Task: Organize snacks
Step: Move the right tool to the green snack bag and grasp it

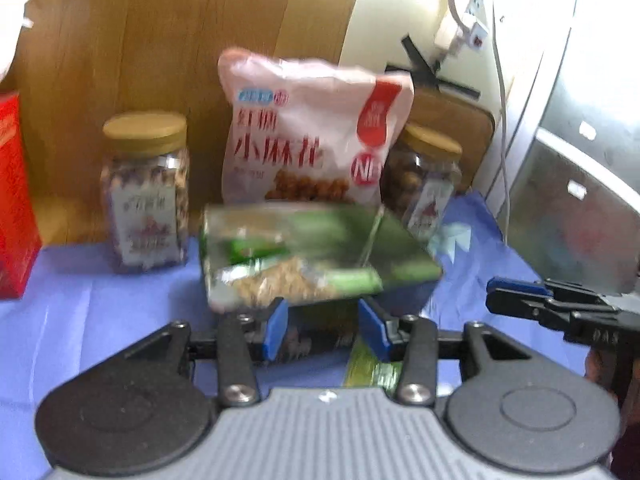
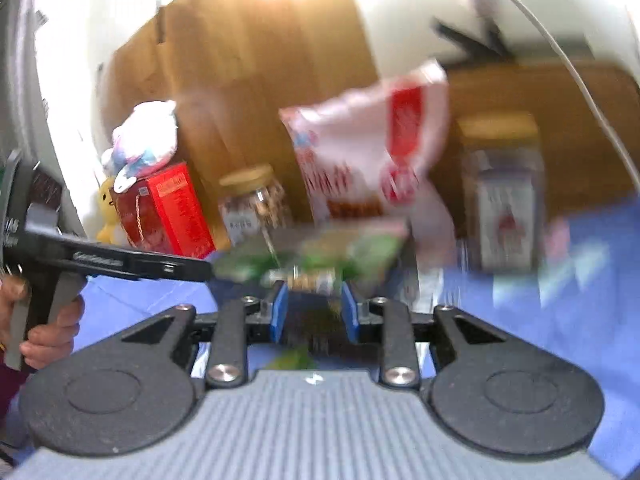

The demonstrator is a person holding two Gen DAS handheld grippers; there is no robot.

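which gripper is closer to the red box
Left. The red box stands at the left end of the snack row; the left gripper holds the green packet mid-row, while the right gripper sits farther to the right.

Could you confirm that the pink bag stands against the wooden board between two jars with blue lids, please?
Not quite: the lids are tan, not blue. The left wrist view shows the pink bag against the wooden board, between the left jar and right jar.
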